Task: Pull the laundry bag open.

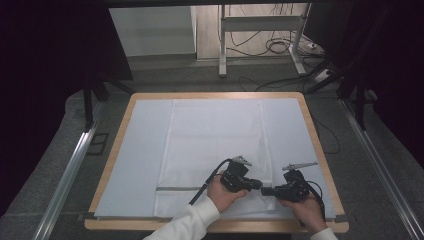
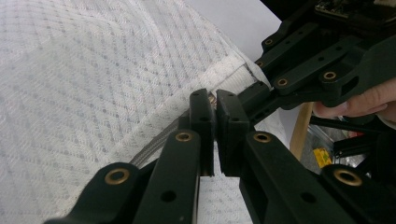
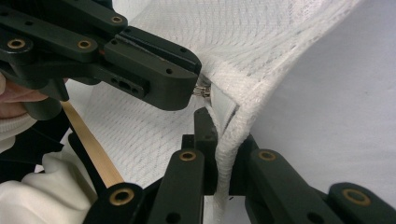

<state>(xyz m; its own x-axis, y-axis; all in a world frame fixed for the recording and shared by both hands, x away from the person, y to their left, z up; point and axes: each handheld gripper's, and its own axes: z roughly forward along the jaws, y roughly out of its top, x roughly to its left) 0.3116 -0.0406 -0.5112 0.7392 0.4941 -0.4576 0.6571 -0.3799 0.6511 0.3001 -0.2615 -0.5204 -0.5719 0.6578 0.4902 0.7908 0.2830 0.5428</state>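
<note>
A white mesh bag (image 1: 215, 145) lies flat on the table, with a grey zipper (image 1: 177, 188) running along its near end. My left gripper (image 1: 254, 184) is at the bag's near right corner. In the left gripper view its jaws (image 2: 215, 123) are shut on the small metal zipper pull (image 2: 212, 99). My right gripper (image 1: 265, 190) meets it tip to tip from the right. In the right gripper view its jaws (image 3: 223, 144) are shut on the bag's thick white corner seam (image 3: 238, 116), lifted a little off the table. The left gripper (image 3: 198, 86) is just beyond.
A pale sheet (image 1: 142, 150) covers the wooden table (image 1: 116, 145). A person's hands and white sleeve (image 1: 187, 222) come in over the near edge. Beyond the table are a floor, desk legs (image 1: 222, 45) and cables. Metal rails (image 1: 65, 175) run along both sides.
</note>
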